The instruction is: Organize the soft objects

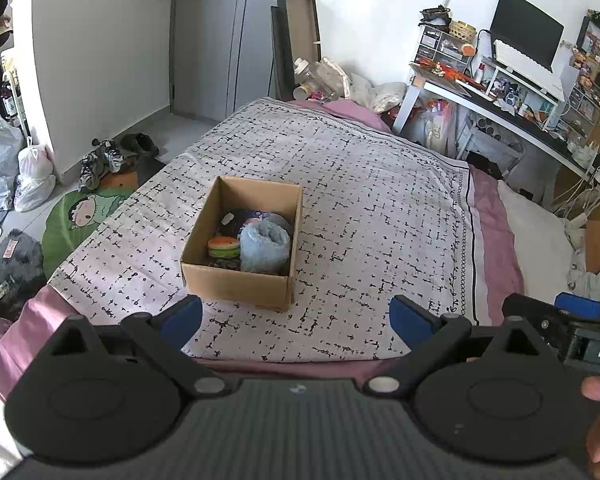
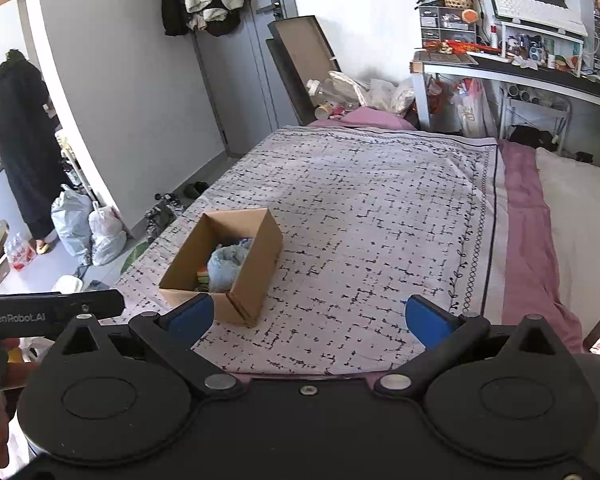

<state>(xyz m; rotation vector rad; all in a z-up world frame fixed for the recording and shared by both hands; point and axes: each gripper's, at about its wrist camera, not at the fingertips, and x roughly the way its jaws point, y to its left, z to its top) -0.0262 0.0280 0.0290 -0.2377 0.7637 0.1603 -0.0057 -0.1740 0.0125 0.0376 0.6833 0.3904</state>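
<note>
- Sitting on the patterned bedspread (image 1: 360, 184) near the bed's near-left part, a cardboard box (image 1: 236, 284) stands open-topped.
- Inside the box lie the soft things: a light blue rolled towel (image 1: 265, 246) on the right, a burger-shaped plush (image 1: 223, 247) just left of it, touching, and a dark item (image 1: 240, 216) at the far end — too shadowed to tell what it is.
- Left hand-held gripper (image 1: 296, 314): blue fingers (image 1: 182, 318) spread wide, nothing between them; it hangs over the near edge of the bed, just short of the box.
- Right hand-held gripper (image 2: 310, 314): jaws also wide apart and empty, set to the right of the box — its left finger (image 2: 192, 314) overlaps the box's near corner in view.
- A pink sheet (image 1: 496, 216) shows along the right of the bedspread, with a white pillow (image 1: 536, 224) beyond it.
- Far right, a cluttered tabletop (image 1: 512, 112) carries a monitor (image 1: 526, 34).
- Far left in the right wrist view, a person in a dark coat (image 2: 20, 140) stands past the doorway.
</note>
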